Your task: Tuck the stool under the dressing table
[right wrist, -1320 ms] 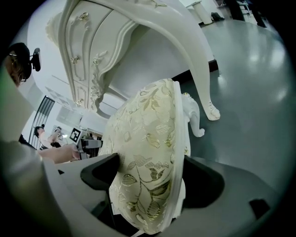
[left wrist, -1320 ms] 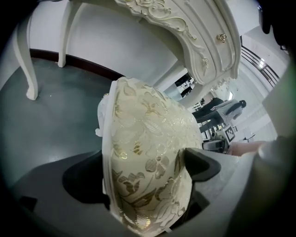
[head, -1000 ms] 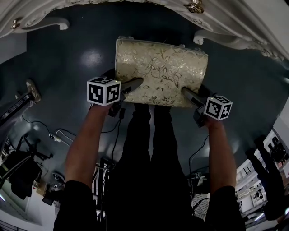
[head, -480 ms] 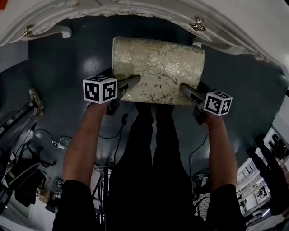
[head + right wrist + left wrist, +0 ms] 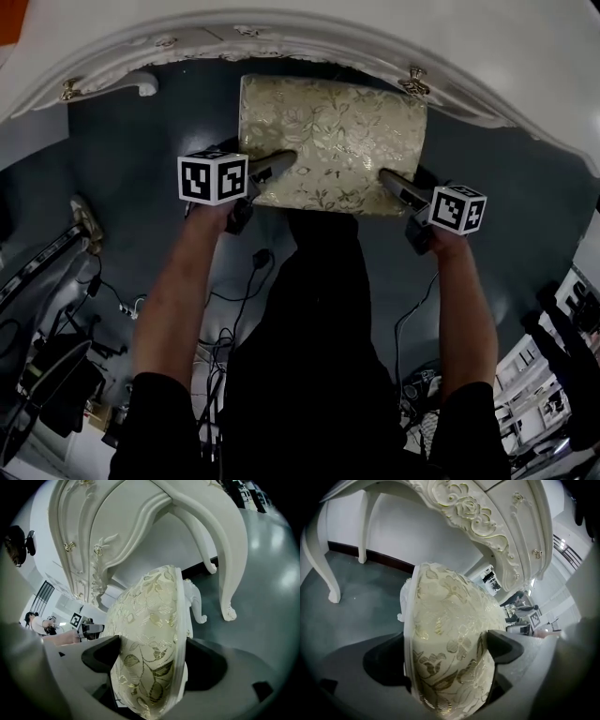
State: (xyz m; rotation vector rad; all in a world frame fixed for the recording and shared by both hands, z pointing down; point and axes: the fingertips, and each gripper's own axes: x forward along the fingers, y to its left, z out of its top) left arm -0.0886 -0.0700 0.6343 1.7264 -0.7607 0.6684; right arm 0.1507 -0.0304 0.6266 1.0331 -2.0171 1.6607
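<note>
The stool [image 5: 333, 141] has a cream cushion with a gold leaf pattern. In the head view its far edge sits under the carved front edge of the white dressing table [image 5: 300, 42]. My left gripper [image 5: 272, 169] is shut on the cushion's near left edge [image 5: 445, 667]. My right gripper [image 5: 398, 187] is shut on the near right edge [image 5: 150, 667]. One white stool leg [image 5: 194, 602] shows below the seat in the right gripper view. Each gripper view shows the other gripper's marker cube beyond the cushion.
The table's curved white legs stand at the left [image 5: 117, 84] and the right [image 5: 225, 564] of the stool. The floor [image 5: 141, 150] is dark grey. Cables [image 5: 234, 300] and equipment lie on the floor behind my arms. A dark skirting runs along the white wall [image 5: 393, 531].
The stool has moved forward with both grippers, so the table's front edge now overlaps the cushion's far edge. Both grips are unchanged.
</note>
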